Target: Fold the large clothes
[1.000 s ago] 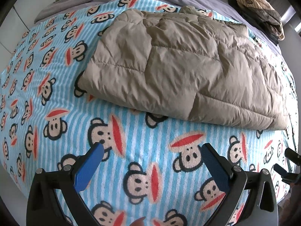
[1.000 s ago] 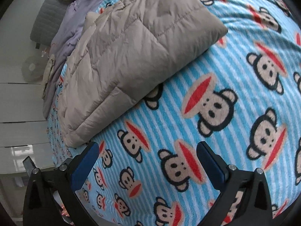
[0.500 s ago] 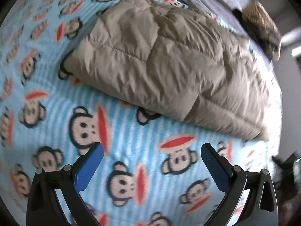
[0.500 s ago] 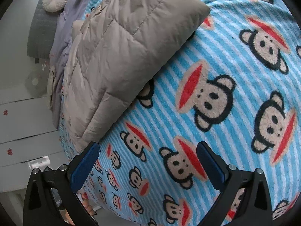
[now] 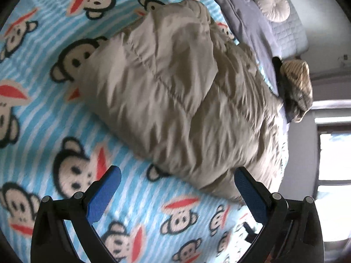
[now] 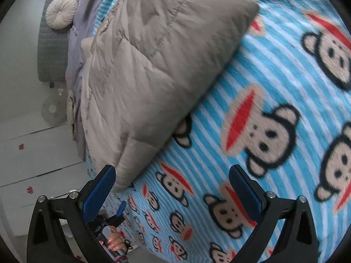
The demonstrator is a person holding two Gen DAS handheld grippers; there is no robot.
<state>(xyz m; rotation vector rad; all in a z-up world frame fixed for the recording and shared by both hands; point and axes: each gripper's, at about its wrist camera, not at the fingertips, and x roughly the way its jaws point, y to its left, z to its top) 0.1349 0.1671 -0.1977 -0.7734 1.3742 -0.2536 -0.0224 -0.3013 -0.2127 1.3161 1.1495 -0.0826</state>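
A beige quilted puffer jacket (image 5: pixel 186 100) lies folded on a blue striped monkey-print blanket (image 5: pixel 54 120). My left gripper (image 5: pixel 177 186) is open and empty, hovering just short of the jacket's near edge. In the right wrist view the jacket (image 6: pixel 153 65) lies at upper left. My right gripper (image 6: pixel 172 186) is open and empty above the blanket (image 6: pixel 263 131), its left finger close to the jacket's lower corner. The other gripper, held in a hand (image 6: pixel 114 239), shows low at the left.
A round cream cushion (image 5: pixel 273 5) and grey bedding (image 5: pixel 245 17) lie at the bed's far end. A pile of striped and dark clothes (image 5: pixel 296 85) sits by the bed's edge. A window (image 5: pixel 333 153) is at right. White floor lies beside the bed (image 6: pixel 28 153).
Both grippers have swung closer to the jacket and turned. The left view now looks along the jacket toward the cushion. Both stay open and empty.
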